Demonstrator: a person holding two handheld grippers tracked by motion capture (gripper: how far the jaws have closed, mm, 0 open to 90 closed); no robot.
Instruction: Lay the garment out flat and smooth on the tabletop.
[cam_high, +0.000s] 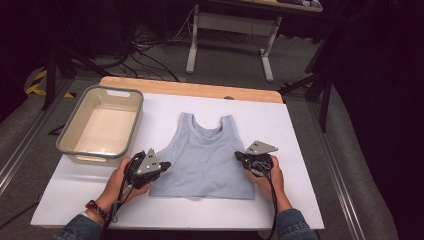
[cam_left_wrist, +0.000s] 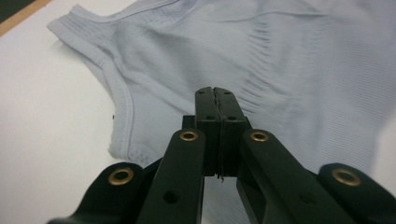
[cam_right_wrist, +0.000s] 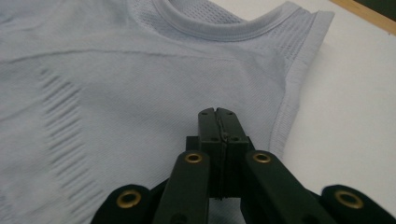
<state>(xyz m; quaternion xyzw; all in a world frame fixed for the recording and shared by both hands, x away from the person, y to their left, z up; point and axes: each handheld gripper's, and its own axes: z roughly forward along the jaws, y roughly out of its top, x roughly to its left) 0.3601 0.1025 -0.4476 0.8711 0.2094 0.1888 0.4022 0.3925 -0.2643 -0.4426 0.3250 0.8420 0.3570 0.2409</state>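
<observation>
A pale blue sleeveless top (cam_high: 205, 160) lies flat on the white table (cam_high: 300, 150), neckline toward the far side. My left gripper (cam_high: 166, 164) is at the top's left edge, below the armhole, its tip pointing right over the cloth. In the left gripper view the jaws (cam_left_wrist: 215, 91) are pressed together above the fabric (cam_left_wrist: 299, 70), with no cloth seen between them. My right gripper (cam_high: 237, 155) is at the top's right edge, pointing left. In the right gripper view its jaws (cam_right_wrist: 217, 112) are also shut over the fabric (cam_right_wrist: 140, 79), near the right armhole seam.
An empty beige bin with a grey rim (cam_high: 75, 135) stands at the table's far left. A wooden strip (cam_high: 200, 89) runs along the far edge. Beyond it the floor holds cables and a desk frame (cam_high: 230, 30).
</observation>
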